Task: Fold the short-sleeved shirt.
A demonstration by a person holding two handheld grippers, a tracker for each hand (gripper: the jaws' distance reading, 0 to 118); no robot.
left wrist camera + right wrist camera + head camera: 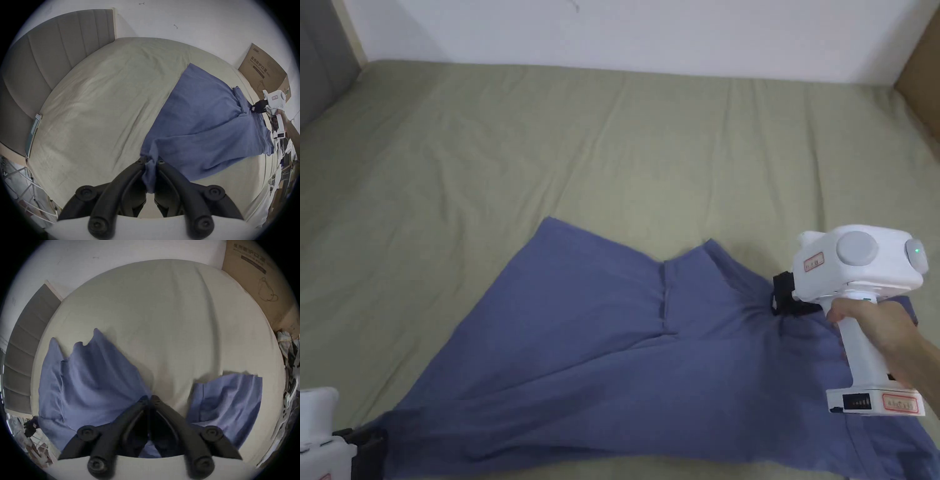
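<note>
A blue short-sleeved shirt (600, 350) lies spread and stretched across the pale green bed sheet (612, 144). My left gripper (362, 440) is at the near left corner; in the left gripper view its jaws (150, 162) are shut on a bunched edge of the shirt (203, 121). A hand holds my right gripper (784, 300) at the right, where the cloth puckers toward its black jaws. In the right gripper view those jaws (150, 398) are closed, with shirt cloth (84, 378) on both sides and a sleeve (227, 402) to the right.
A grey padded headboard (48, 56) borders the bed's left side. A cardboard box (263, 73) stands at the far right corner against the white wall. A flat phone-like thing (33, 129) lies at the bed's edge. The sheet beyond the shirt is bare.
</note>
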